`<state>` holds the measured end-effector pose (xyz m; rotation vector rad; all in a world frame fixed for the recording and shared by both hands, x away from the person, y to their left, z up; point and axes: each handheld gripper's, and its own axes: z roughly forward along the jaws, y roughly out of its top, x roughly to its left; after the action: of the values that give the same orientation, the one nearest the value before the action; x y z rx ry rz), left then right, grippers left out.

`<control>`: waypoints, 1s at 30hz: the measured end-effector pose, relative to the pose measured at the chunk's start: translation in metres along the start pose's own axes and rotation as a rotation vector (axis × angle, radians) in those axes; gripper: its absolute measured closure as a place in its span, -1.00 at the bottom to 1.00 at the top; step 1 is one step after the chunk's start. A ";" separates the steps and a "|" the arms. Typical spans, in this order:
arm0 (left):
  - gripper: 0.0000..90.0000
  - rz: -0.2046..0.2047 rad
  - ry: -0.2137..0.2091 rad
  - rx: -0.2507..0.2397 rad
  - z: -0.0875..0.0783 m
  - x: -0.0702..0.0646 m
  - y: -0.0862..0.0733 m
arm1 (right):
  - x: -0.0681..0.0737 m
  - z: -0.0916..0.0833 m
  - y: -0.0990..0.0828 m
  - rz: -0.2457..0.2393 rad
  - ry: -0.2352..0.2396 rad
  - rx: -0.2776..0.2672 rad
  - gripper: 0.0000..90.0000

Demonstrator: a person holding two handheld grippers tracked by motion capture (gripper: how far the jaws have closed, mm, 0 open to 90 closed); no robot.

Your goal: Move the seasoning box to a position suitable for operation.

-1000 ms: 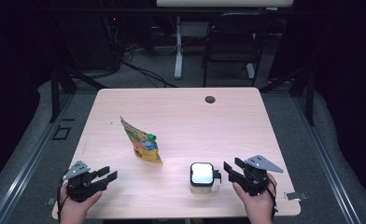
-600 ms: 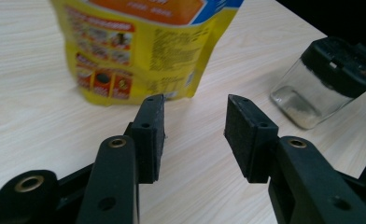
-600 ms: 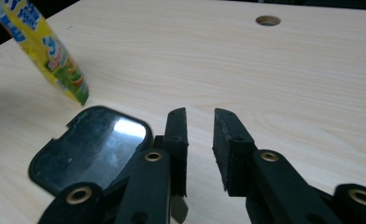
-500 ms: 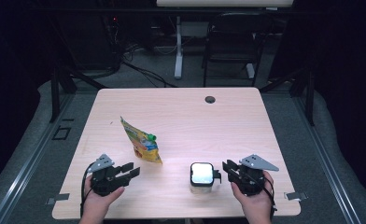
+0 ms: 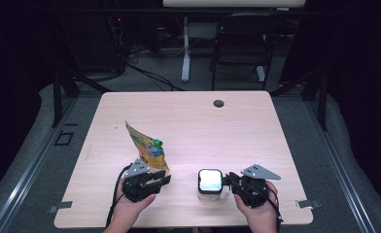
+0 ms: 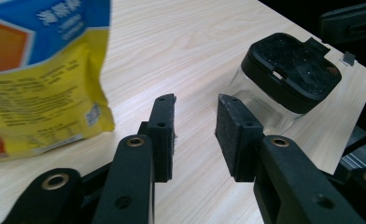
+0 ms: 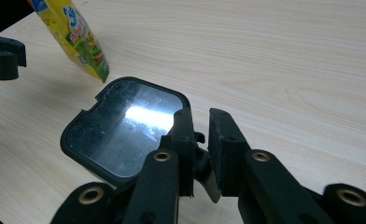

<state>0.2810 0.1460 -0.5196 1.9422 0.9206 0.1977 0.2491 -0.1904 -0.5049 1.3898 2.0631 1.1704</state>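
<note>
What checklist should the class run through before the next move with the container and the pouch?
1. Pouch standing upright: ok.
2. Lid on container: ok.
3. Right gripper at the lid's edge, its fingers have just been closing: ok.
4. Right grip firm on lid: cannot tell.
5. Left gripper holding nothing, its fingers have just been closing: ok.

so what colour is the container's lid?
Black lid with a glossy, reflective top, on a clear container; left gripper view shows it best.
</note>
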 end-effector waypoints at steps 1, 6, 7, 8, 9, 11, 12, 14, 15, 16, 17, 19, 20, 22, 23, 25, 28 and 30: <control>0.51 0.001 -0.006 0.008 0.001 -0.001 0.000 | 0.000 0.000 0.000 0.000 0.000 0.000 0.79; 0.54 0.015 -0.008 0.015 0.009 -0.006 0.000 | 0.001 0.003 0.000 0.000 0.003 0.012 0.83; 0.54 0.016 -0.008 0.018 0.010 -0.007 0.000 | 0.002 0.004 0.000 0.003 0.002 0.006 0.84; 0.55 0.018 -0.004 0.022 0.010 -0.007 0.000 | 0.002 0.004 0.001 0.005 0.004 0.008 0.85; 0.55 0.017 -0.008 0.019 0.011 -0.007 0.000 | 0.002 0.005 0.001 0.010 0.009 0.006 0.85; 0.56 0.016 -0.012 0.021 0.012 -0.007 0.000 | 0.003 0.007 0.001 0.010 0.007 0.002 0.85; 0.56 0.017 -0.012 0.020 0.013 -0.007 0.000 | 0.002 0.007 0.001 0.007 0.006 0.005 0.85; 0.56 0.019 -0.011 0.024 0.013 -0.008 0.001 | 0.001 0.008 0.002 0.011 0.011 0.006 0.85; 0.57 0.016 -0.017 0.023 0.014 -0.009 0.001 | 0.002 0.009 0.002 0.015 0.012 0.001 0.86; 0.57 0.012 -0.016 0.020 0.015 -0.010 0.001 | 0.002 0.010 0.002 0.014 0.010 -0.003 0.86; 0.57 0.020 -0.019 0.022 0.016 -0.010 0.001 | 0.002 0.010 0.002 0.014 0.010 -0.003 0.86; 0.57 0.024 -0.024 0.027 0.017 -0.012 0.002 | 0.003 0.011 0.003 0.011 0.006 -0.007 0.86; 0.58 0.021 -0.028 0.025 0.018 -0.013 0.002 | 0.004 0.011 0.003 0.008 0.001 -0.009 0.86; 0.59 0.020 -0.031 0.026 0.020 -0.015 0.003 | 0.004 0.011 0.002 0.003 0.003 -0.006 0.86; 0.59 0.026 -0.033 0.026 0.020 -0.016 0.004 | 0.004 0.010 0.002 -0.004 0.001 -0.003 0.85; 0.62 0.037 -0.034 0.023 0.022 -0.018 0.005 | 0.005 0.008 0.001 -0.003 -0.001 -0.001 0.85; 0.67 0.048 -0.045 0.029 0.025 -0.023 0.007 | 0.004 0.008 0.000 0.004 0.006 -0.004 0.87; 0.78 0.067 -0.062 0.041 0.029 -0.029 0.010 | 0.004 0.008 -0.001 0.012 0.000 -0.016 0.87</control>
<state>0.2796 0.1042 -0.5210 2.0070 0.8258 0.1578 0.2528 -0.1835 -0.5100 1.3960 2.0441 1.1895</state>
